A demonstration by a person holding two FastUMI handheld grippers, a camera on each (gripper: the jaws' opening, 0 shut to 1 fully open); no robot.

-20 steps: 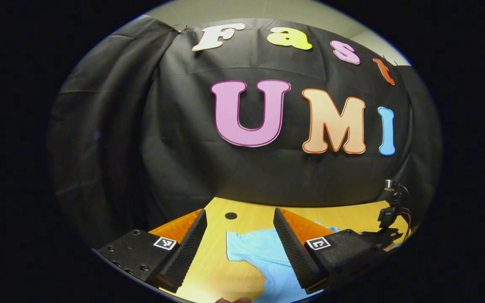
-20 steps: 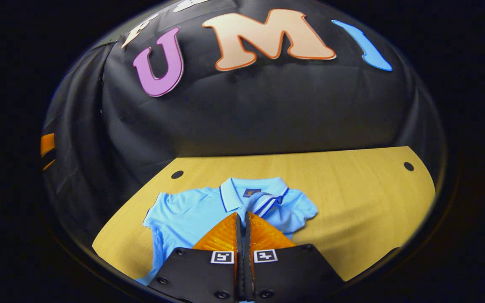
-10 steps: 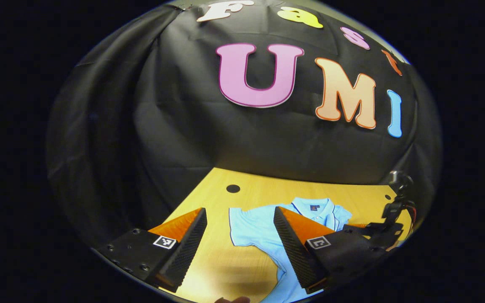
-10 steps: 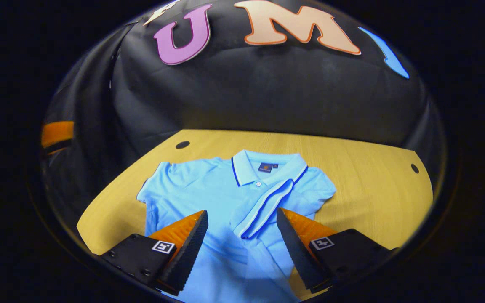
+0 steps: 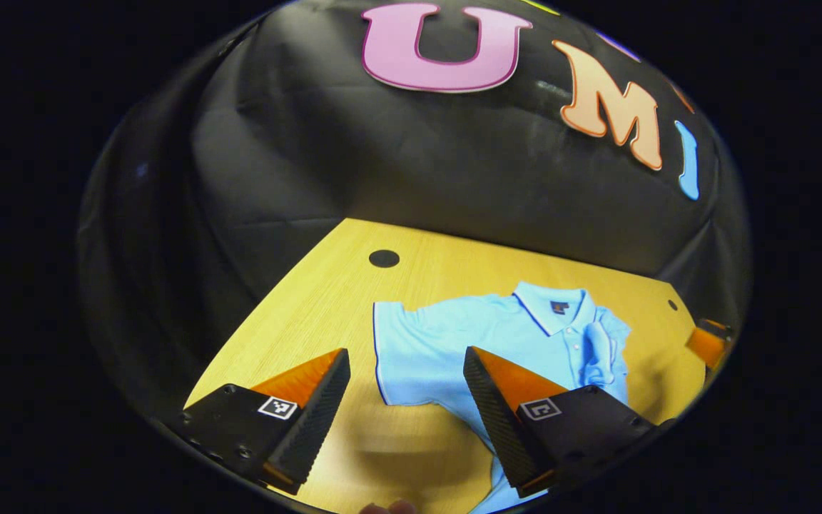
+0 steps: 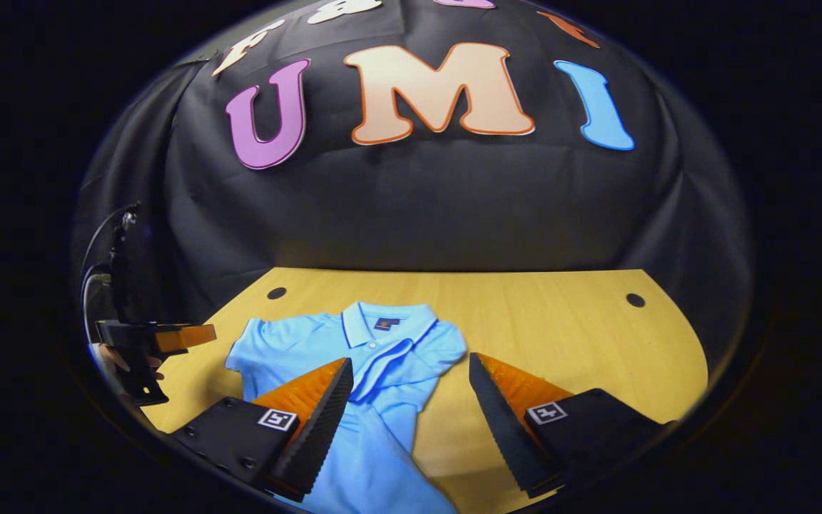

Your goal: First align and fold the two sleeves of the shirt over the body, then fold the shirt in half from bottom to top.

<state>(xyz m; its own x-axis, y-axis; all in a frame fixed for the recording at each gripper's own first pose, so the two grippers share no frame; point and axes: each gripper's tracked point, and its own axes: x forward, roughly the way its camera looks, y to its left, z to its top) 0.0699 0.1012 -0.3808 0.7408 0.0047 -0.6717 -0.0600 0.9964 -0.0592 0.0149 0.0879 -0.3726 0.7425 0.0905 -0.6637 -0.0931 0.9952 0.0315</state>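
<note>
A light blue polo shirt [image 5: 454, 335] lies face up on the wooden table [image 5: 325, 300], collar toward the wall. One sleeve [image 5: 389, 328] is spread flat to the side. The other sleeve [image 6: 411, 357] is folded over the chest. My left gripper [image 5: 405, 353] hovers open above the flat sleeve's outer edge, nothing between its fingers. My right gripper [image 6: 409, 360] is open above the folded sleeve's side of the shirt [image 6: 290, 350], holding nothing. The left gripper [image 6: 168, 337], in a hand, shows at the left of the right gripper view.
Round dark holes [image 5: 384, 258] [image 6: 635, 300] mark the far corners of the table [image 6: 561, 328]. The black cloth wall stands close behind it. Bare wood lies right of the shirt in the right gripper view.
My right gripper opened, let the sleeve drop onto the chest, and drew back to the right. My left gripper tilted down over the flat sleeve.
</note>
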